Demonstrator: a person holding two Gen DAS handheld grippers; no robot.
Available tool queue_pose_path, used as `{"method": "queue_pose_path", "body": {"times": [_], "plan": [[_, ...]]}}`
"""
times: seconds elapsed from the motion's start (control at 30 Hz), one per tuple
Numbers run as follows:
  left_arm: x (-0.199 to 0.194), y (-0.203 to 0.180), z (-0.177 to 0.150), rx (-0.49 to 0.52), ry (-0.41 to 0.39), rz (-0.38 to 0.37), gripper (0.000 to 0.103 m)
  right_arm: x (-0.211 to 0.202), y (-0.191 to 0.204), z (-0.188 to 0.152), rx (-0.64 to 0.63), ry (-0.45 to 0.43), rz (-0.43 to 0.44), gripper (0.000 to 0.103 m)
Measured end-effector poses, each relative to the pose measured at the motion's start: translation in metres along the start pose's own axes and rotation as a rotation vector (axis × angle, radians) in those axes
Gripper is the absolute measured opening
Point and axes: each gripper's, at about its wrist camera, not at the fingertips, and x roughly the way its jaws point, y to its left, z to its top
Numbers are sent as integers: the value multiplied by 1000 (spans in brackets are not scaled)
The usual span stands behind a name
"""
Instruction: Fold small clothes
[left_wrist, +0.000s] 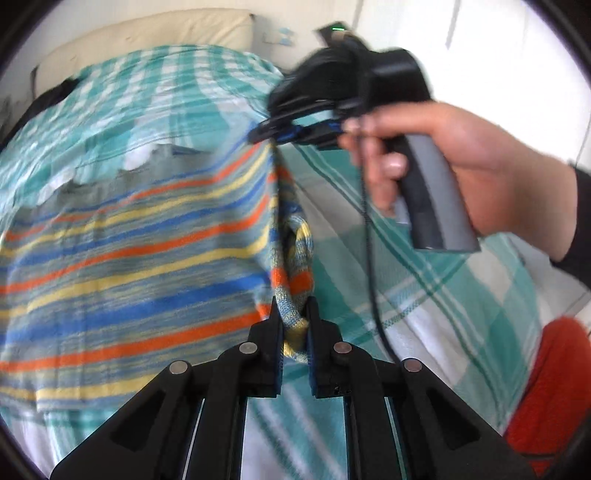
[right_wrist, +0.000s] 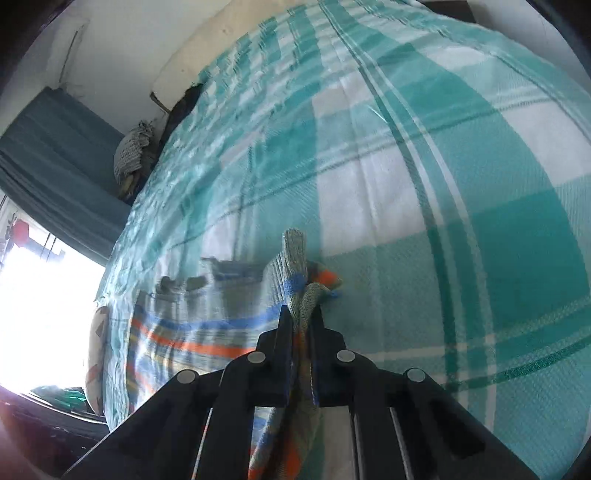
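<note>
A striped knit garment (left_wrist: 140, 251) in orange, blue, yellow and grey lies spread on a teal-and-white checked bedsheet (left_wrist: 443, 258). My left gripper (left_wrist: 294, 306) is shut on the garment's bunched near edge. Farther along the same edge, my right gripper (left_wrist: 266, 131) pinches the cloth, with a hand (left_wrist: 461, 166) around its grey handle. In the right wrist view my right gripper (right_wrist: 303, 314) is shut on a gathered fold of the striped garment (right_wrist: 207, 332), which trails left over the checked sheet (right_wrist: 443, 184).
A cream headboard cushion (left_wrist: 155, 33) stands at the far end of the bed. Something red (left_wrist: 554, 387) lies at the bed's right edge. A teal curtain (right_wrist: 55, 158), a knotted bundle (right_wrist: 131, 155) and a bright window (right_wrist: 40, 314) are to the left.
</note>
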Motion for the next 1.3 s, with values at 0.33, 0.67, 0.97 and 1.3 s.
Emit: {"method": "queue_pose_path", "body": {"times": [0.33, 0.67, 0.97, 1.3], "plan": [[-86, 147, -32, -381, -124, 76, 8, 25, 170, -5, -255, 28, 90, 8], [-94, 242, -78, -609, -91, 215, 9, 173, 288, -42, -401, 179, 77, 8], [-132, 241, -72, -554, -119, 338, 67, 142, 266, -46, -332, 138, 291, 43], [-75, 267, 20, -424, -91, 68, 63, 36, 231, -125, -767, 53, 98, 42]]}}
